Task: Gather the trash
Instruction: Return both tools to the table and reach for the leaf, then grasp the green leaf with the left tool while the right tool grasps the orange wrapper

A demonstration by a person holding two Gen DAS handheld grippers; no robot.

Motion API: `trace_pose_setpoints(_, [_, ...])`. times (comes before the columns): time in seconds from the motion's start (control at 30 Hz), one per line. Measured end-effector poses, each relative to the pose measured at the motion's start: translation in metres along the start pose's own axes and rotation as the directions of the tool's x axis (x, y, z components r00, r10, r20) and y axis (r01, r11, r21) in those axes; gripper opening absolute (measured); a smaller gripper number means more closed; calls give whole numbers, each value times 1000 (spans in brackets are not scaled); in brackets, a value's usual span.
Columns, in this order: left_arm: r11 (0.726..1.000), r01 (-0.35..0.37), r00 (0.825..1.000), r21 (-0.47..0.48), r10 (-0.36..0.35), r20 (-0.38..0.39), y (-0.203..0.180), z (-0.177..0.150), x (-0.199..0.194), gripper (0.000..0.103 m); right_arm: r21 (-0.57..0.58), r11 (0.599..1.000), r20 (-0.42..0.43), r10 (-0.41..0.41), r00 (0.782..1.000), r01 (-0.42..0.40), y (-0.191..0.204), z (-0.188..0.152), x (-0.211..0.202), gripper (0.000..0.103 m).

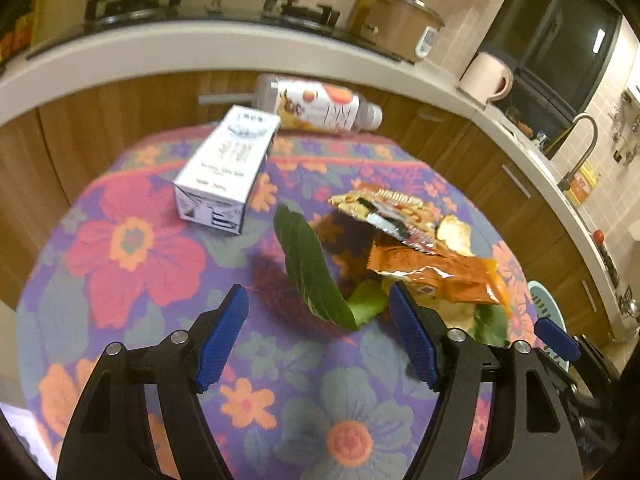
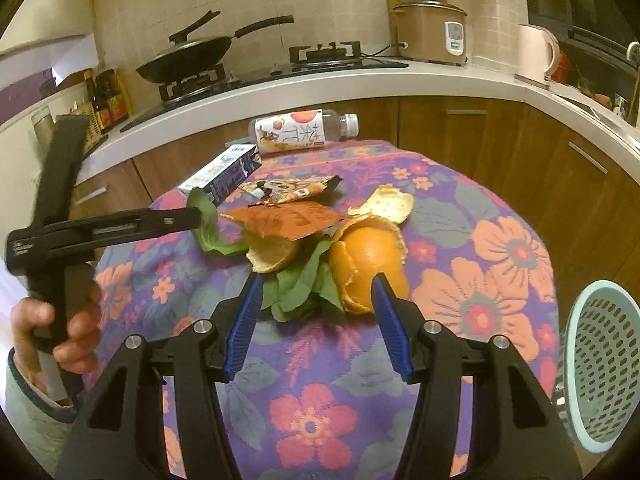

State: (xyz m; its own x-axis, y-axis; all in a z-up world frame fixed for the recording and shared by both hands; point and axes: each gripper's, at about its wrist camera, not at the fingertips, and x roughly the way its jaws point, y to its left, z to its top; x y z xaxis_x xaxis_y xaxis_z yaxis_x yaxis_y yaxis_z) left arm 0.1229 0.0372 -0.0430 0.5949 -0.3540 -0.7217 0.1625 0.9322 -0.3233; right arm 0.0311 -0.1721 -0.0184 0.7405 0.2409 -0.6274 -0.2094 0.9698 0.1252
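A trash pile lies on the floral tablecloth [image 2: 500,248]: green leaves [image 2: 300,288], orange peel [image 2: 368,260], an orange snack wrapper [image 2: 296,222] and a second wrapper [image 2: 292,190]. A white carton [image 1: 224,168] and a plastic bottle [image 1: 320,104] lie behind. My left gripper [image 1: 318,304] is open, with a long green leaf [image 1: 308,272] between its fingers. My right gripper [image 2: 316,288] is open, just in front of the leaves and peel. The left gripper also shows in the right wrist view [image 2: 188,216], its tips at a leaf.
A light blue perforated basket [image 2: 596,360] stands at the table's right edge. Behind the table runs a kitchen counter [image 2: 320,84] with a stove, a pan [image 2: 188,56], a rice cooker [image 2: 432,32] and a kettle [image 2: 536,56]. Wooden cabinets stand below it.
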Motion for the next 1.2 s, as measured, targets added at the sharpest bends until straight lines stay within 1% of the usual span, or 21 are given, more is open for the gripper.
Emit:
trace_pose_setpoints(0.07, [1000, 6, 1000, 7, -6, -23, -1, 2, 11, 63, -18, 1000, 6, -3, 1000, 3, 3, 4, 1, 52])
trace_pose_setpoints(0.13, [1000, 4, 999, 17, -3, -47, -5, 2, 21, 51, -51, 999, 4, -4, 1000, 4, 9, 11, 5, 52])
trace_pose_setpoints(0.17, [1000, -5, 998, 24, 6, -55, -6, 2, 25, 47, -74, 997, 2, -11, 1000, 11, 13, 15, 8, 52])
trace_pose_setpoints(0.2, [999, -13, 998, 30, 15, -62, -6, 2, 29, 36, -90, 996, 1, -20, 1000, 20, 15, 17, 11, 52])
trace_pose_setpoints(0.23, [999, -20, 997, 36, 22, -69, -7, 2, 32, 21, -118, 993, 2, -29, 1000, 29, 19, 20, 15, 52])
trace_pose_setpoints(0.27, [999, -24, 997, 40, 27, -74, -7, 1, 34, 14, -145, 989, -1, -30, 1000, 29, 21, 22, 19, 52])
trace_pose_setpoints(0.3, [998, -43, 996, 47, 46, -72, -6, 1, 37, 6, -160, 987, -6, -30, 1000, 28, 23, 25, 23, 52])
trace_pose_setpoints(0.33, [997, -56, 996, 54, 59, -67, -6, 0, 37, 4, -188, 982, -15, -33, 999, 30, 25, 29, 29, 52])
trace_pose_setpoints(0.43, [999, -35, 998, 35, 37, -57, 2, 2, 34, 1, -253, 967, -48, -32, 998, 18, 33, 36, 44, 54])
trace_pose_setpoints(0.47, [999, -32, 998, 30, 33, -53, 5, 2, 32, 1, -273, 962, -55, -32, 998, 15, 36, 37, 48, 55])
trace_pose_setpoints(0.53, [1000, -17, 999, 26, 19, -46, 9, 4, 28, 1, -307, 952, -72, -28, 997, 5, 44, 40, 59, 61])
trace_pose_setpoints(0.67, [999, -13, 999, 31, 14, -37, 12, 6, 22, 1, -365, 931, -114, -47, 992, 2, 56, 37, 80, 62])
trace_pose_setpoints(0.77, [999, -4, 1000, 34, 5, -24, 16, 6, 14, 1, -383, 923, -123, -73, 990, 20, 62, 36, 90, 63])
trace_pose_setpoints(0.9, [999, 6, 1000, 43, -6, -15, 21, 6, 4, 1, -371, 928, -150, -106, 983, 43, 61, 36, 101, 63])
trace_pose_setpoints(0.93, [999, 13, 1000, 42, -12, -14, 24, 4, 2, 1, -367, 929, -151, -114, 982, 51, 60, 35, 102, 56])
trace_pose_setpoints(1.07, [998, 38, 999, 43, -38, -11, 30, -1, -8, 1, -356, 931, -150, -139, 979, 78, 59, 36, 102, 39])
trace_pose_setpoints(1.2, [997, 50, 999, 61, -51, 15, 33, -4, -26, 1, -332, 938, -139, -155, 978, 101, 53, 38, 99, 20])
